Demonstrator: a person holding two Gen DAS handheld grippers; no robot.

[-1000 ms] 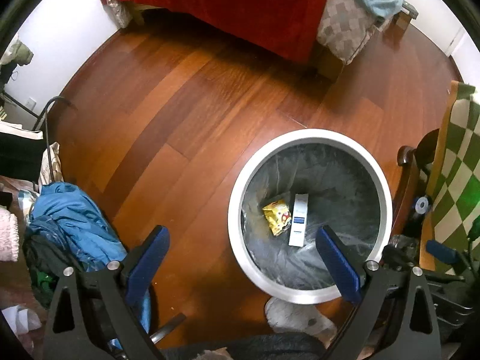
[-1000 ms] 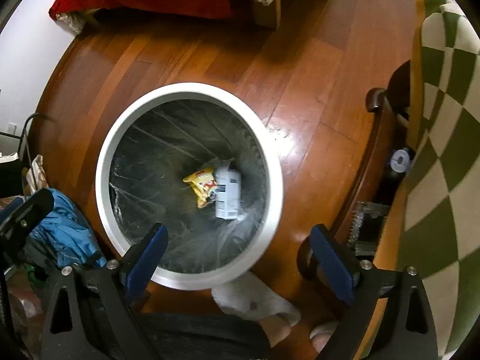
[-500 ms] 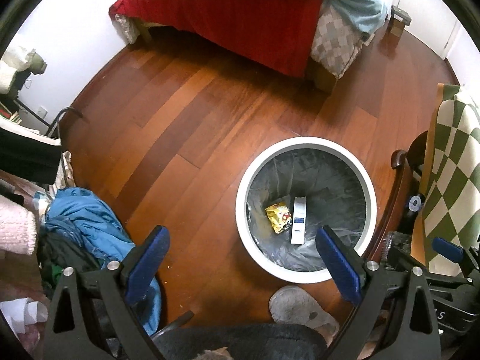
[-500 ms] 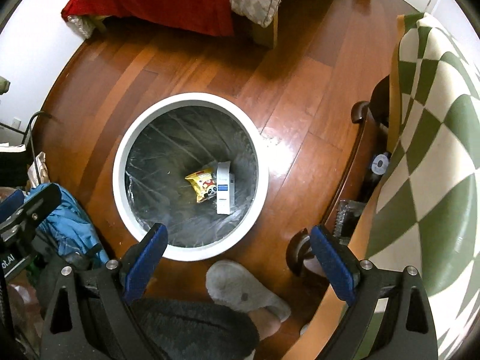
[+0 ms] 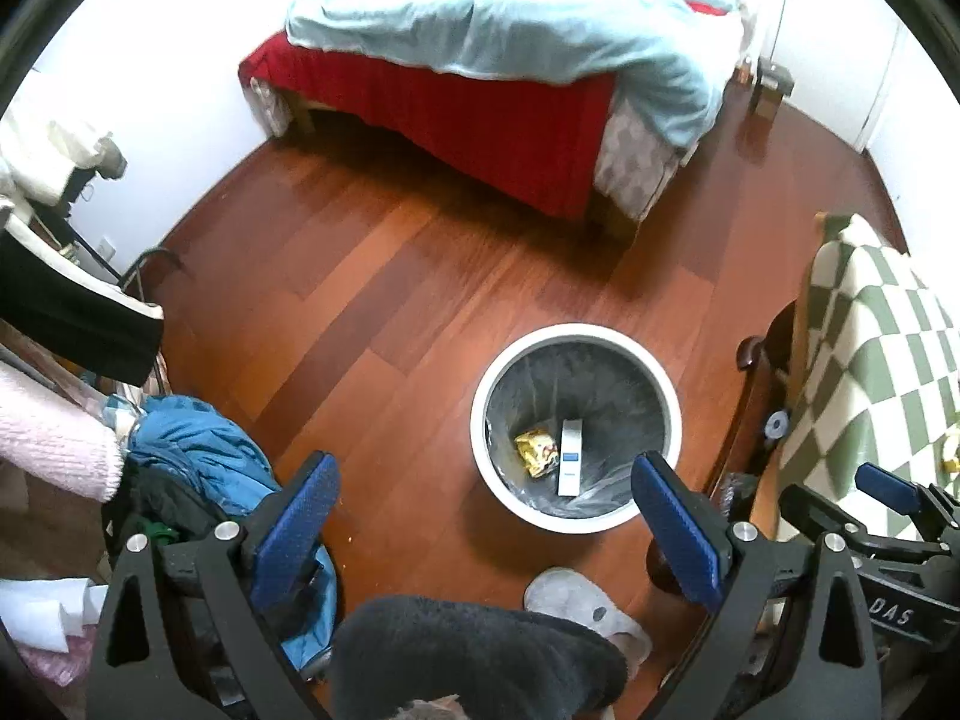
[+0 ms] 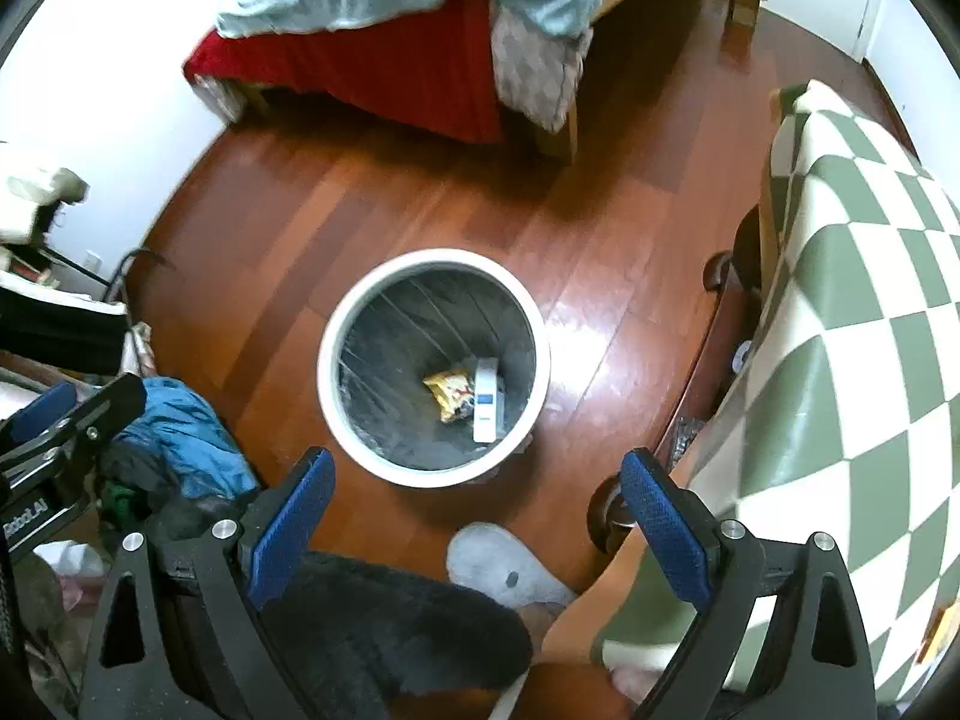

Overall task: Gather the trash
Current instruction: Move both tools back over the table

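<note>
Wood floor [image 5: 372,324]; bed [image 5: 480,54] behind bin [image 5: 666,384].

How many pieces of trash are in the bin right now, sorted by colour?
Yellow snack wrapper: 1
White carton with a blue band: 1
Total: 2, both lying at the bottom of the white bin.

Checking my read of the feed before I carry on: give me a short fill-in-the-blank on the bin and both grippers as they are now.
1. The white trash bin holds ____ pieces of trash.
2. Beside the yellow snack wrapper in the bin lies a white ____ with a blue mark.
3. The left gripper and the right gripper are both ____ and hold nothing.
4. The bin stands on a ____ floor.

Missing words: two; box; open; wooden
</note>
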